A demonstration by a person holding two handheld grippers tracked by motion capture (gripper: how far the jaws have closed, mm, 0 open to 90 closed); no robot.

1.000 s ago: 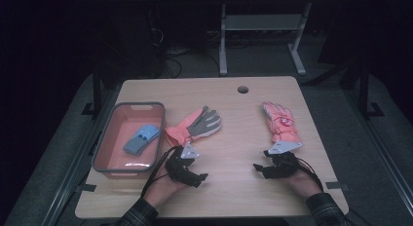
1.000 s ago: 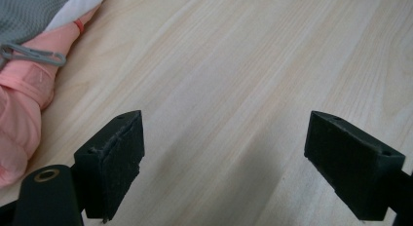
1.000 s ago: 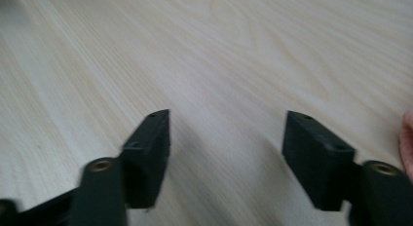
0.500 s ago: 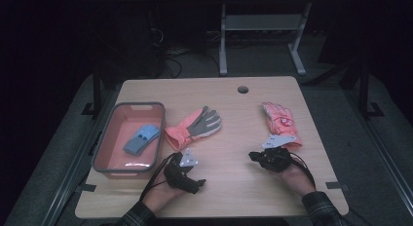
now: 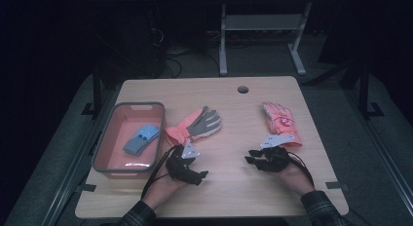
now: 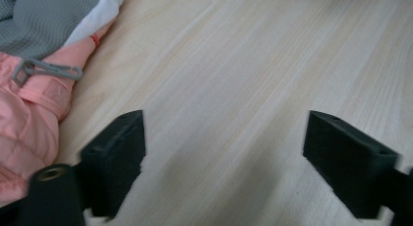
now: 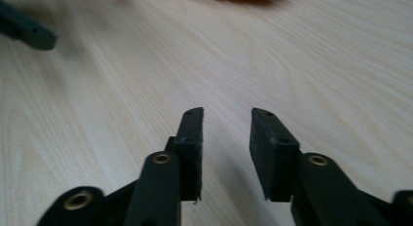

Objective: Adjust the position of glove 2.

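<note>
Two gloves lie on the tabletop (image 5: 229, 187). Your left gripper (image 5: 198, 176), open and closing on nothing, has the grey-palmed glove (image 5: 195, 127) at 12 o'clock, axis 1-to-7. Your right gripper (image 5: 249, 157), reopening empty, has the pink glove (image 5: 280, 122) at 1 o'clock.

Two pink gloves (image 5: 194, 127) (image 5: 280, 122) (well apart) lie flat.

Gloves and a bin on the tabletop (image 5: 234, 187)

The bin (image 5: 104, 158) sits left, a folded cloth (image 5: 141, 139) inside; one glove (image 5: 195, 126) lies just right of it, another glove (image 5: 280, 121) far right.
</note>
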